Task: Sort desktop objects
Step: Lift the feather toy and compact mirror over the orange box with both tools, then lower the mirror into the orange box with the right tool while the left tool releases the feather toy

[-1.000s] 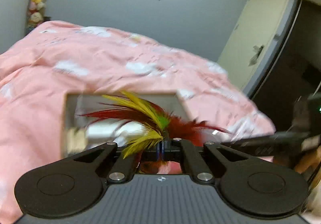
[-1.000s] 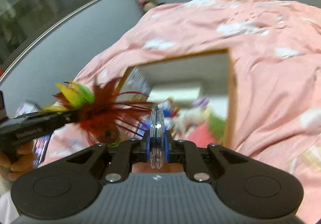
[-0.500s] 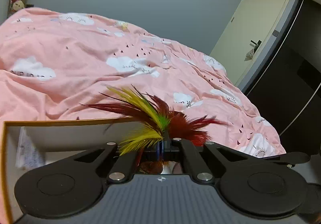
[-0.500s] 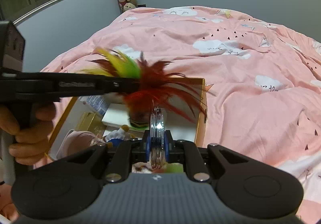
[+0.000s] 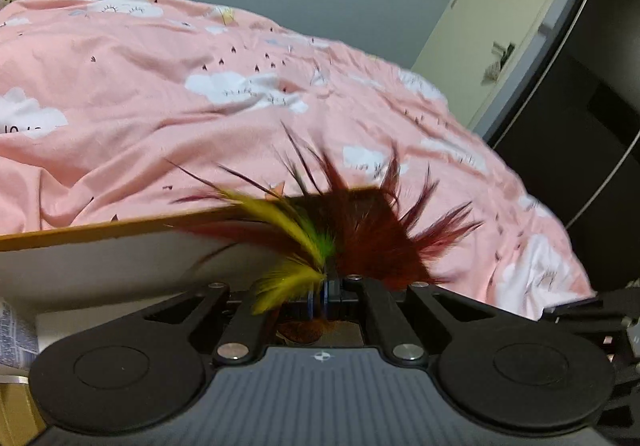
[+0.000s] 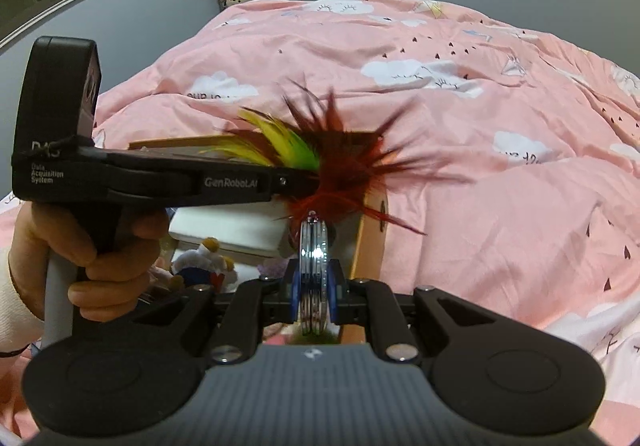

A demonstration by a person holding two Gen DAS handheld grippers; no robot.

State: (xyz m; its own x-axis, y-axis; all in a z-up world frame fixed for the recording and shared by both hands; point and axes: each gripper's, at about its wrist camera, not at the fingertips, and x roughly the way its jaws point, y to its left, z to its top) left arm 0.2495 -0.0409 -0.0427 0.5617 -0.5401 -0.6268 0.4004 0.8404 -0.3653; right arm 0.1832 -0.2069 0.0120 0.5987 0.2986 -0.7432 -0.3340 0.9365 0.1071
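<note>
My left gripper (image 5: 325, 292) is shut on a shuttlecock with red, yellow and green feathers (image 5: 360, 238). The feathers fan out over the far rim of a wooden-edged box (image 5: 100, 230). In the right wrist view the left gripper (image 6: 308, 178) reaches in from the left and holds the feathers (image 6: 340, 170) above the box's far corner. My right gripper (image 6: 315, 286) is shut on a stack of shiny metal discs (image 6: 314, 250), which stands upright just below the feathers.
The box (image 6: 366, 234) holds a small plush toy (image 6: 202, 264), a white flat package (image 6: 224, 224) and other items. A pink cloud-print quilt (image 6: 480, 126) covers the bed all around. A door (image 5: 500, 18) and dark wardrobe stand at the right.
The left gripper has carried the feathered shuttlecock right, to the box's far right corner, just above the discs in my right gripper. Both grippers stay shut.
</note>
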